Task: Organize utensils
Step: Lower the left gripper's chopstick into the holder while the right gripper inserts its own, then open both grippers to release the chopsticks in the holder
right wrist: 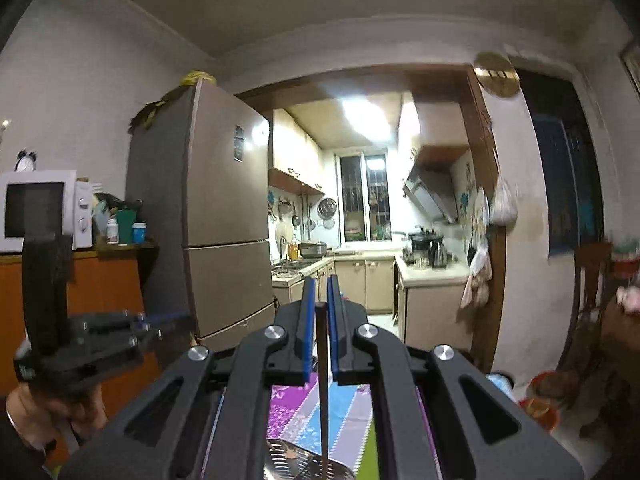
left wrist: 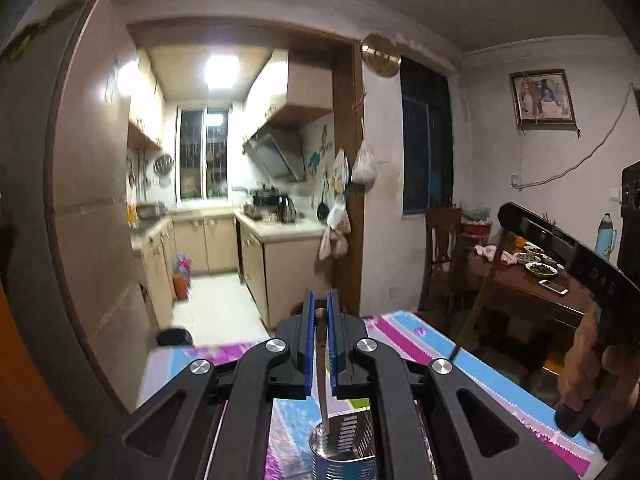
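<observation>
Left gripper (left wrist: 319, 308): blue pads clamped on a slim steel-handled utensil (left wrist: 321, 376), round knob at the handle top just between the pad tips. The shaft hangs down and its lower end sits inside the mouth of a perforated round stainless-steel utensil holder (left wrist: 344, 448), which stands on the table with a bright pink, blue and purple patterned cloth (left wrist: 472, 364). I cannot tell what kind of head the utensil has; the holder rim hides it.

Right gripper (right wrist: 320, 292): pads closed on a thin dark wooden chopstick (right wrist: 323, 392), held near its top, hanging almost straight down. Its tip reaches a shiny perforated steel piece (right wrist: 296, 460) at the bottom edge of the view, probably the same holder, though I cannot be sure it is inside yet.

Both grippers point roughly level, toward the lit kitchen doorway; the left view shows my right hand (left wrist: 580, 364) off to the side, well apart.

Judgement: this is the drop-in step for both pieces. To do it well:
- Keep each shaft upright over the holder mouth.
- Lower until the tips are well below the rim before letting go; a high release could bounce off the rim.
- Release one at a time, since the light holder may tip or slide on the cloth.
- Withdraw straight up to avoid snagging.
</observation>
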`<state>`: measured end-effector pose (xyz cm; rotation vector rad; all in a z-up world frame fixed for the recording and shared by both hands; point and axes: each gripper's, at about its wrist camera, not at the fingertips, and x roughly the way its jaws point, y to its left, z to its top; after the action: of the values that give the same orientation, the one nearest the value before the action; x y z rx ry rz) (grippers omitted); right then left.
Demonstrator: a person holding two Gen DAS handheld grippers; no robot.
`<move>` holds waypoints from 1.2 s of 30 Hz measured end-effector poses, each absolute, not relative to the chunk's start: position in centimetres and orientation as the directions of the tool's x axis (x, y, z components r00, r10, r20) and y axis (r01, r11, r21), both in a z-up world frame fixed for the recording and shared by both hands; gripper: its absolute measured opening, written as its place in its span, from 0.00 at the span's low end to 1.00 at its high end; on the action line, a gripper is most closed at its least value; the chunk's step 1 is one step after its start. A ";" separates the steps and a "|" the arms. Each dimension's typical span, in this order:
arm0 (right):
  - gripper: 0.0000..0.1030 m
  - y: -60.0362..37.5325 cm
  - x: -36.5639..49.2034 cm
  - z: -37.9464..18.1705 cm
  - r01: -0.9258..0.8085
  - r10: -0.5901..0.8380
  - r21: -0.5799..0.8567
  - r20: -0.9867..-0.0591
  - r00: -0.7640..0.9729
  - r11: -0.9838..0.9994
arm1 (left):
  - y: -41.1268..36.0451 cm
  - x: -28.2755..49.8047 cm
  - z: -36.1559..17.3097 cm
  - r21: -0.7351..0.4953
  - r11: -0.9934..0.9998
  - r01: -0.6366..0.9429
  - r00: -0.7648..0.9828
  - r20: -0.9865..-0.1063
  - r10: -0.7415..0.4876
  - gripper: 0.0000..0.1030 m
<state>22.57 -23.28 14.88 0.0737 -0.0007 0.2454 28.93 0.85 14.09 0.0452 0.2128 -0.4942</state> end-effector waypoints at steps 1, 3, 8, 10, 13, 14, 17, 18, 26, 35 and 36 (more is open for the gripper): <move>0.05 -23.3 23.2 14.2 -0.236 0.237 0.088 0.000 0.972 0.968 | 0.9 29.8 12.8 -0.031 0.876 0.481 0.851 -0.226 -0.475 0.07; 0.05 -23.3 24.8 12.0 -0.225 0.232 0.127 -0.041 0.972 0.966 | 0.8 31.0 10.3 -0.047 0.876 0.480 0.842 -0.255 -0.475 0.07; 0.05 -22.5 26.7 7.7 -0.198 0.220 0.152 -0.138 0.966 0.968 | 0.8 32.2 6.2 -0.078 0.878 0.473 0.826 -0.307 -0.472 0.07; 0.05 -22.6 27.2 6.1 -0.188 0.219 0.177 -0.174 0.960 0.966 | 1.1 32.6 5.2 -0.088 0.882 0.463 0.829 -0.310 -0.466 0.07; 0.05 -22.6 27.6 5.3 -0.188 0.228 0.190 -0.215 0.950 0.964 | 1.6 32.7 4.3 -0.109 0.891 0.441 0.836 -0.312 -0.452 0.07; 0.06 -22.6 27.6 5.0 -0.179 0.218 0.183 -0.223 0.950 0.967 | 1.8 32.7 4.4 -0.113 0.895 0.432 0.840 -0.310 -0.445 0.12; 0.17 -23.2 26.7 5.5 -0.162 0.199 0.183 -0.201 0.959 0.970 | 2.9 31.6 5.1 -0.112 0.909 0.402 0.868 -0.268 -0.417 0.31; 0.19 -23.5 26.3 5.7 -0.161 0.196 0.184 -0.191 0.962 0.970 | 3.6 31.1 5.7 -0.120 0.910 0.397 0.877 -0.243 -0.414 0.33; 0.26 -28.6 18.8 10.0 -0.103 0.117 0.155 -0.082 0.990 0.982 | 8.1 24.2 11.0 -0.096 0.933 0.347 0.931 -0.084 -0.355 0.37; 0.57 -32.3 3.3 7.5 -0.002 0.002 -0.004 -0.093 0.996 1.000 | 11.9 8.9 9.7 0.130 0.964 0.234 0.972 -0.003 -0.235 0.67; 0.59 -32.4 2.2 6.6 0.003 -0.004 -0.009 -0.117 0.993 1.000 | 11.9 8.0 9.1 0.134 0.963 0.236 0.972 -0.015 -0.236 0.69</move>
<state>2.22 -32.42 6.65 -0.0084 0.1174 -0.0033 7.97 11.88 9.06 0.1352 -0.0010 -0.2387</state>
